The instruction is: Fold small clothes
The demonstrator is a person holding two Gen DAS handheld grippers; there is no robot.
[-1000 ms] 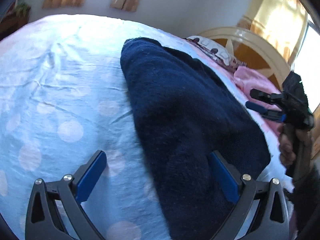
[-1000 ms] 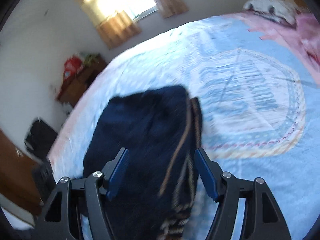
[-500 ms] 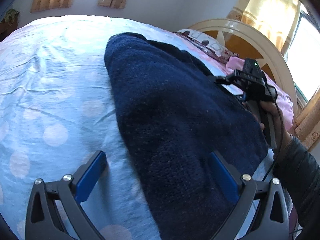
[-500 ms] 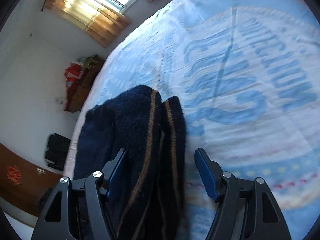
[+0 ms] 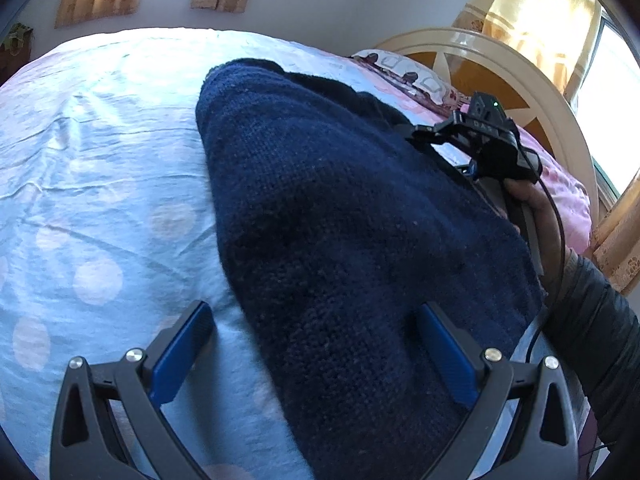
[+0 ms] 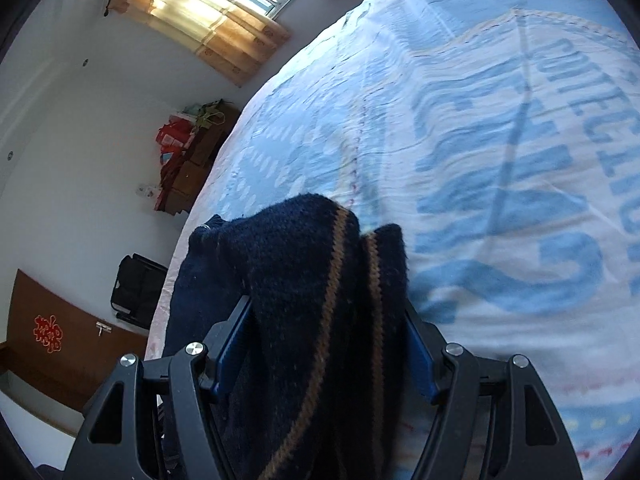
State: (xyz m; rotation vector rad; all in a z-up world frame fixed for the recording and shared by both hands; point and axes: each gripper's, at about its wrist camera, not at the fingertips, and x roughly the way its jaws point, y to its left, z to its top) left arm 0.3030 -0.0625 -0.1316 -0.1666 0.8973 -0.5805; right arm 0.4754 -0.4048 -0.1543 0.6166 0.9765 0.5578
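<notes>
A navy knit sweater (image 5: 352,216) lies folded in a long bundle on the bed, over a pale blue bedsheet (image 5: 104,168) with faint round spots. In the left wrist view it runs from about 11 o'clock near the far end down to 5 o'clock at the lower edge. In the right wrist view its edge shows tan stripes (image 6: 332,320) running lengthwise.

Left claw (image 5: 316,356): jaws apart, angled downward toward the bed. The left blue pad (image 5: 182,354) is over bare sheet; the right blue pad (image 5: 446,360) is against or over the sweater's near end, and contact cannot be confirmed. The pads are not pressing on the fabric from both sides.

Right claw (image 6: 326,354): jaws apart, the striped fold of the sweater standing between the two pads and filling much of the gap. Whether the pads press on the knit cannot be told. In the left wrist view this claw (image 5: 440,140) sits at 2 o'clock, at the sweater's far-right edge, pointing left across the garment. The right hand (image 5: 532,220) grips its handle from below, wrist bent, with a dark sleeve (image 5: 600,340) running to the lower right.

Beyond the sweater: a cream arched headboard (image 5: 520,60), a pink cover (image 5: 568,196), and orange curtains (image 6: 208,20) at the window.
</notes>
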